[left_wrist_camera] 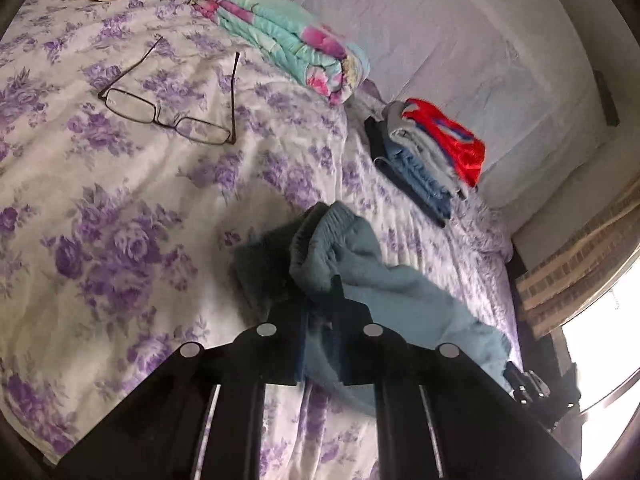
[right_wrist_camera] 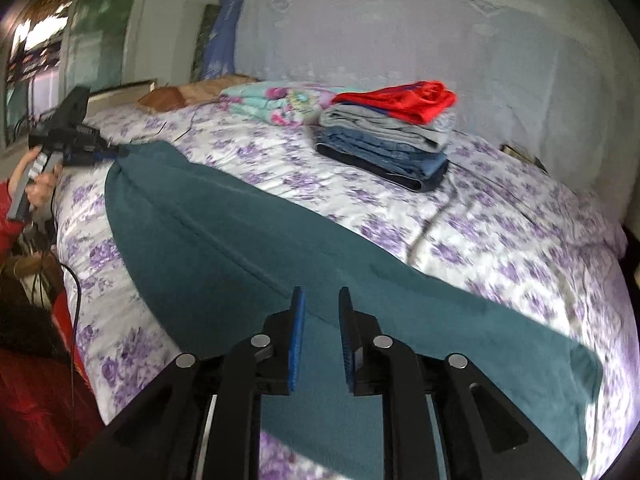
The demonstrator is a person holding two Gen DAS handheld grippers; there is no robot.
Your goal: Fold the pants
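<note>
The teal pants (right_wrist_camera: 240,240) lie stretched across the purple-flowered bed (right_wrist_camera: 500,240). My left gripper (left_wrist_camera: 322,300) is shut on a bunched end of the pants (left_wrist_camera: 352,248), with cloth pinched between its fingers. In the right wrist view the left gripper (right_wrist_camera: 116,154) holds the far end of the pants, lifted slightly off the bed. My right gripper (right_wrist_camera: 322,300) is open, hovering just above the near part of the pants, nothing between its blue pads (right_wrist_camera: 298,340).
A stack of folded clothes with a red garment on top (right_wrist_camera: 388,132) sits at the back of the bed. A folded floral quilt (left_wrist_camera: 280,40) and a pair of glasses (left_wrist_camera: 168,112) lie on the bed. A window is at the right in the left wrist view.
</note>
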